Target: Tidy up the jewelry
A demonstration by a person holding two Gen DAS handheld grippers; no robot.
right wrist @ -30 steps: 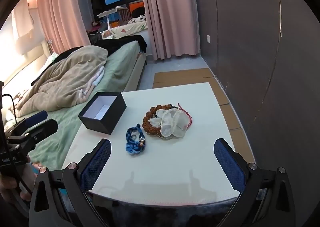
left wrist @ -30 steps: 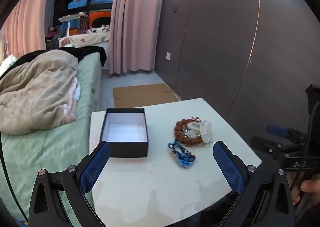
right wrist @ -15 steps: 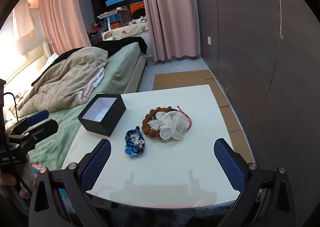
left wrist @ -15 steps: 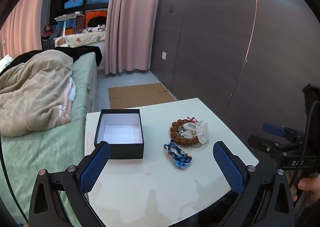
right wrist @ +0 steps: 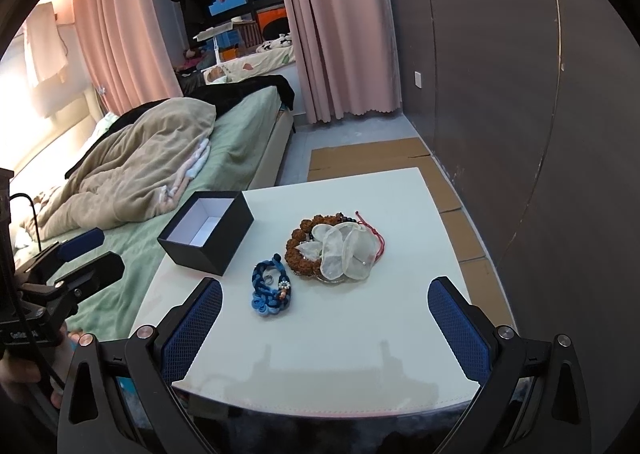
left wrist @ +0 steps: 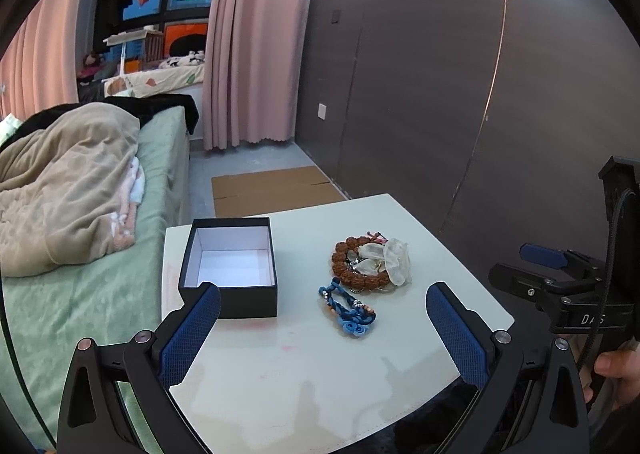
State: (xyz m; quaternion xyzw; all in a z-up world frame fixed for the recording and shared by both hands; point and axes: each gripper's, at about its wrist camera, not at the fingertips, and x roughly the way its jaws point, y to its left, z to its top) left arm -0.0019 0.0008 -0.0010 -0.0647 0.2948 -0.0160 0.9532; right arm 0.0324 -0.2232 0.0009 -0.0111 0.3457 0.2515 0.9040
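An open black box (left wrist: 230,266) with a white inside stands on the left of the white table (left wrist: 304,374); it also shows in the right wrist view (right wrist: 206,232). A blue braided bracelet (left wrist: 349,312) (right wrist: 269,290) lies mid-table. Beyond it lies a brown bead bracelet (left wrist: 345,268) (right wrist: 298,250) with white shell-like pieces (left wrist: 384,260) (right wrist: 344,250) and a red cord (right wrist: 378,238) on top. My left gripper (left wrist: 322,334) is open and empty above the table's near edge. My right gripper (right wrist: 324,330) is open and empty, likewise near the front edge.
A bed (left wrist: 80,254) with a green sheet and beige blanket (left wrist: 60,189) adjoins the table's left side. A dark panelled wall (left wrist: 460,93) runs along the right. Cardboard (left wrist: 268,187) lies on the floor beyond the table. Pink curtains (left wrist: 256,37) hang at the back.
Both grippers have drifted slightly, so the table and jewelry sit a little differently in view. Jaws stay open. Nothing on the table has moved.
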